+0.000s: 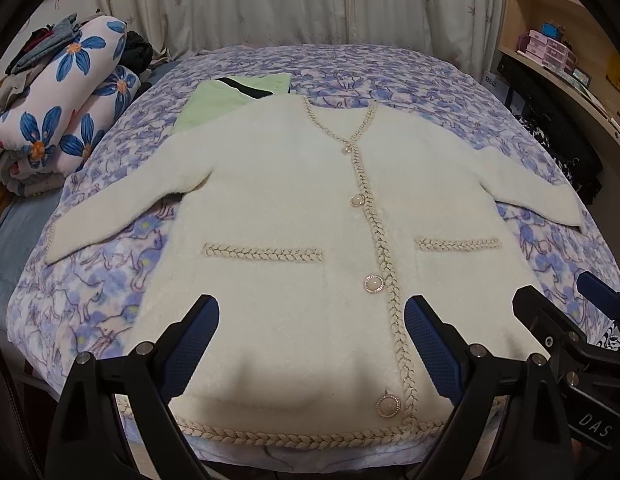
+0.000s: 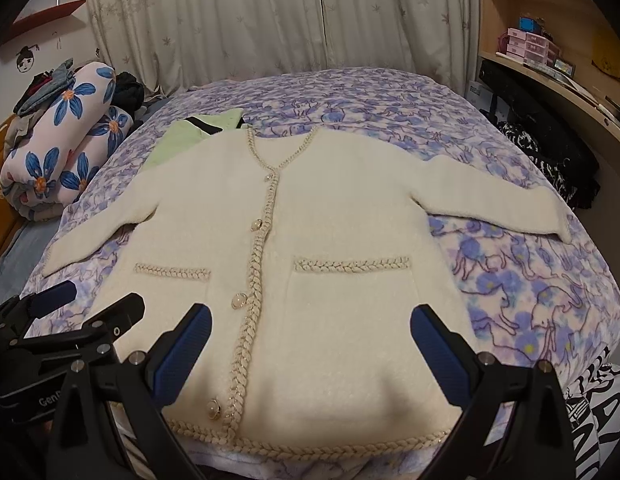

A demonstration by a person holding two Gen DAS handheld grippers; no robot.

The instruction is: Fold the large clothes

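A cream fluffy cardigan [image 1: 294, 216] lies face up and spread flat on the bed [image 1: 410, 76], straight ahead of both claws, its hem nearest them and its V neck farthest. It is buttoned shut: a braided trim runs round the neckline, down the front placket and along the hem, and round pearl-like buttons [image 1: 375, 283] sit beside the placket. Two braided strips mark the pockets, one to each side of the placket. Both sleeves stretch outward and slightly toward the claws, cuffs lying on the purple-patterned bedcover.

The left claw [image 1: 312, 344] hangs above the hem with its blue-padded fingers wide apart and nothing between them; the placket runs just inside its right finger. The right claw [image 2: 310, 350] is likewise spread wide and empty, above the pocket side of the garment, with the placket beside its left finger. The two claws are side by side, each visible at the edge of the other's view.

Beyond the cardigan's far left shoulder, partly under it, lies a pale green garment [image 1: 218, 102]. Far off to the left is a rolled flowered quilt [image 1: 66, 120].
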